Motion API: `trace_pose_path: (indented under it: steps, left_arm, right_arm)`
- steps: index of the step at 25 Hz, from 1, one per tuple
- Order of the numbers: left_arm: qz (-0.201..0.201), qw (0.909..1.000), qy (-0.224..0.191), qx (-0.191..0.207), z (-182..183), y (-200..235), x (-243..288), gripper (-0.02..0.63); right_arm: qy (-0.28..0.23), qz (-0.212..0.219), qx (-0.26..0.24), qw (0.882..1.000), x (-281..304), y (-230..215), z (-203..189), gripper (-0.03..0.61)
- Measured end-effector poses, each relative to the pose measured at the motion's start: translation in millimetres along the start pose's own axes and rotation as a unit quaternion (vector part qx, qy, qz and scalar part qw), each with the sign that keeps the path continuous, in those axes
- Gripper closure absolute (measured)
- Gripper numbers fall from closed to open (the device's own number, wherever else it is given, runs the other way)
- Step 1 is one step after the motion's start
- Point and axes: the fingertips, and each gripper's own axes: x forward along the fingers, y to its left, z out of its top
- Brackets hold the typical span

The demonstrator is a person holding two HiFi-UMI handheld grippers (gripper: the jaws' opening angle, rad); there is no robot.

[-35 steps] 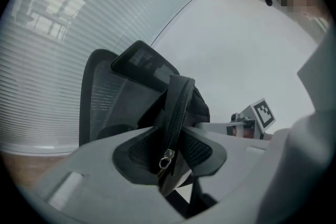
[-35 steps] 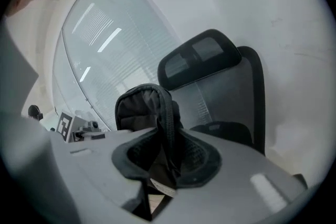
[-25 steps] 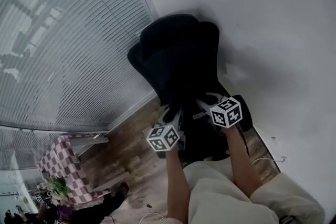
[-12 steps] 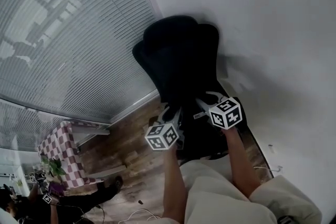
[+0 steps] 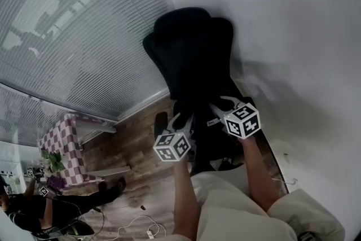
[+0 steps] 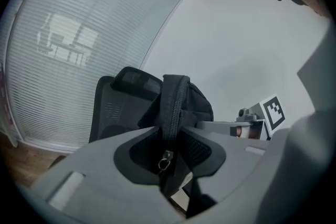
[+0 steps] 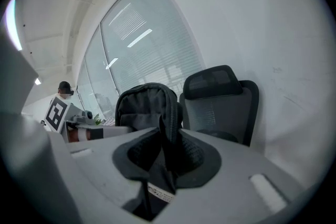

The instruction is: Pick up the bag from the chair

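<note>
room: white wall (image 5: 293, 25) to the right, blinds (image 5: 73, 36) to the left, wood floor (image 5: 135, 149) under both
chair (image 5: 192, 53): black, mesh back plus headrest, upright in the corner where blinds meet wall
bag (image 6: 181, 97): black, zipped, in front of the chair back, held between the two claws, one claw at each side; head view shows it only as a dark mass below the chair back; cannot tell if its bottom touches the seat
left claw (image 6: 170, 141): jaws clamped on the bag's zipped edge, fabric fills the gap; zip pull (image 6: 165, 160) hangs just below the grip
right claw (image 7: 165, 144): jaws clamped on a fold of the bag's edge, fabric runs down through the gap; white tag (image 7: 160, 192) on the fabric under the jaws
claws vs each other: near, side by side, left one lower in head view, both pointing at the chair; each shows in the other's view beside the bag
arms: bare forearms (image 5: 254, 172) reach forward from the bottom edge, light trousers (image 5: 242, 214) under them
floor clutter: pink-and-white chequered block (image 5: 62, 144) well apart at lower left, plant (image 5: 53, 161) just beside it, cable (image 5: 141, 226) on the floor near the bottom edge
background: person (image 7: 64, 87), small, far left in right gripper view
</note>
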Motion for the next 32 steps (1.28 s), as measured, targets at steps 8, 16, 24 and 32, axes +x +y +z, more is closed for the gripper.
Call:
trace_pose_path:
  steps: [8,16,24,32]
  left_arm:
    - [0.018,0.9997,0.004,0.015,-24,-12,-25,0.502]
    - [0.024,0.9995,-0.006,0.020,-26,-14,-36,0.508]
    - [0.027,0.9995,0.009,0.013,-46,-10,-32,0.509]
    - [0.051,0.9985,0.006,0.016,-60,-11,-25,0.509]
  right_arm:
    - [0.014,0.017,-0.025,0.999,-16,18,-20,0.489]
    - [0.012,0.019,-0.031,0.999,-21,28,-24,0.489]
    - [0.023,0.016,-0.009,1.000,-19,22,-45,0.489]
    - [0.020,0.005,0.001,1.000,-23,12,-61,0.489]
